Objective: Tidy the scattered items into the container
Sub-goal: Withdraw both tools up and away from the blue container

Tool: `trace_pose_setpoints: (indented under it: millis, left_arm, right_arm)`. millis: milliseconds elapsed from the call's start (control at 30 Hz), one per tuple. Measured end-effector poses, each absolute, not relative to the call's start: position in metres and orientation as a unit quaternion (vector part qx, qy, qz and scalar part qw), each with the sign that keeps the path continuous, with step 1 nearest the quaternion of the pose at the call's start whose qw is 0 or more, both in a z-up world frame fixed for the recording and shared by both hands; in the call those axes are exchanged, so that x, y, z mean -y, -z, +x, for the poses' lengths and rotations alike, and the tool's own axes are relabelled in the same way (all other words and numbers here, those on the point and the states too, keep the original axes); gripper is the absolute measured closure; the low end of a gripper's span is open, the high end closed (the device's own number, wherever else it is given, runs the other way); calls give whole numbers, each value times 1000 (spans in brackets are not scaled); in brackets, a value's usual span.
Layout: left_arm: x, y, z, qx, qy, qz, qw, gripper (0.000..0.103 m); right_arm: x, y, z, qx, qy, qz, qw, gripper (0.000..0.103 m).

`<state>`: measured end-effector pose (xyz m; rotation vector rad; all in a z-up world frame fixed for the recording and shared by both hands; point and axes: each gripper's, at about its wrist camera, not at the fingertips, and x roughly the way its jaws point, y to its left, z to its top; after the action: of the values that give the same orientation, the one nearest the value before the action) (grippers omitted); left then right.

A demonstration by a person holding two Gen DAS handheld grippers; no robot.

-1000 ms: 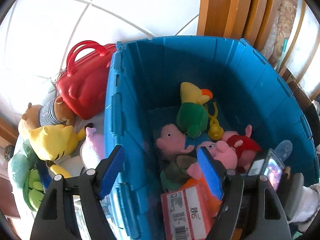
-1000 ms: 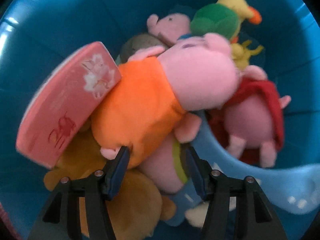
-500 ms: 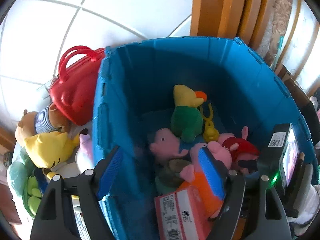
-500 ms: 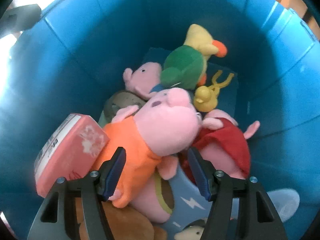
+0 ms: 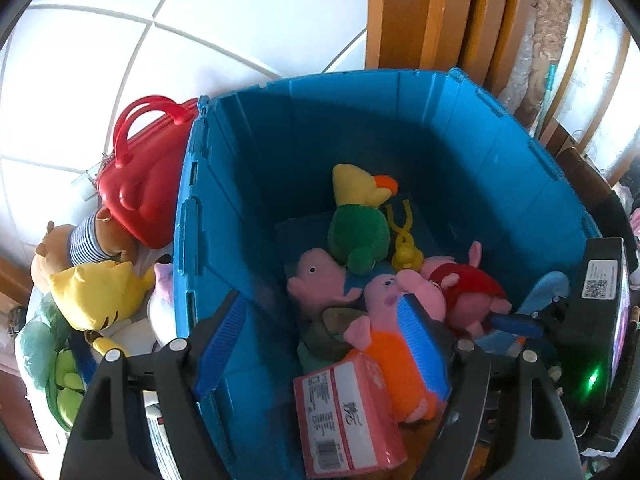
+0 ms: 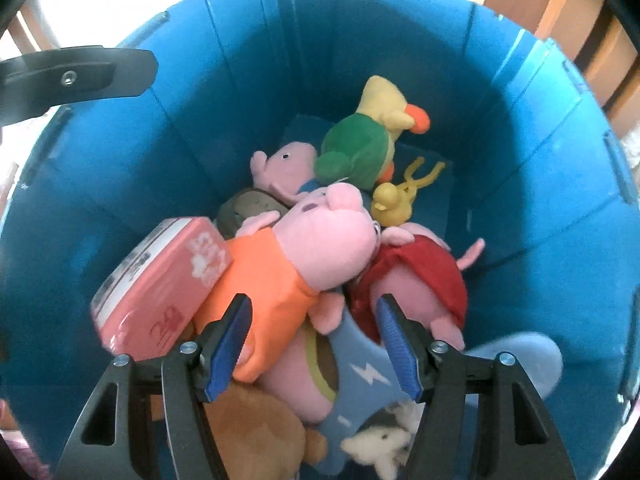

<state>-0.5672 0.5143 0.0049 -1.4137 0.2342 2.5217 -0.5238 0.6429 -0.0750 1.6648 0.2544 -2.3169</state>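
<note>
Above the deep blue plastic bin, both the left gripper and right gripper hang open and empty; a pink pig plush in orange lies inside.

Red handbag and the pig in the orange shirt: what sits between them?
In the left wrist view, the blue bin's wall stands between them: the red handbag lies outside against it, and the pig in the orange shirt lies inside.

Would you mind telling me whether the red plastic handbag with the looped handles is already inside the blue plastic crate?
No, the red plastic handbag sits outside the blue plastic crate, against its outer wall.
</note>
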Motion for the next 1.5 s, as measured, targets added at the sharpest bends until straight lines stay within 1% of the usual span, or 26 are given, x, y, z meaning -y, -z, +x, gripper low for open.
trace_pose_setpoints:
  millis: [400,633,667,733,767,800,867,933,1033,1267,1367,1500]
  left_arm:
    - [-515,-43,-490,-81,-882,-446,131,25]
    - [-496,-50,-427,-69,-906,-406,93,25]
    - [-492,-50,-418,-66,-910,-401,85,25]
    - [-482,-47,-398,-52,-914,-394,74,25]
    - [-477,-46,-390,-45,-916,-393,68,25]
    - [-473,-45,-381,-40,-918,-390,61,25]
    - [-464,-42,-364,-34,-922,-383,46,25]
    - [-455,-40,-348,-27,-926,-376,39,25]
    - [-442,-38,-326,-13,-931,-362,36,25]
    - [-389,-29,-276,24,-938,-346,18,25]
    - [-360,-22,-255,32,-938,-346,-5,22]
    - [-322,-13,-226,47,-938,-344,-24,21]
  right_arm:
    - [-658,13,-450,-85,847,511,119,39]
    - [-665,-17,-400,-96,889,429,129,37]
    - [-665,-20,-393,-101,895,415,129,35]
    - [-665,-26,-377,-107,906,387,130,25]
    - [-665,-29,-370,-107,911,377,133,15]
    - [-665,-31,-364,-105,914,367,136,12]
    - [-664,-37,-353,-97,921,348,143,10]
    - [-665,-43,-342,-82,927,334,147,1]
    - [-664,-51,-321,-56,934,316,156,0]
    - [-639,-63,-274,-39,947,275,158,0]
    - [-613,-65,-253,-43,952,257,163,0]
    - [-573,-61,-233,-57,950,252,173,0]
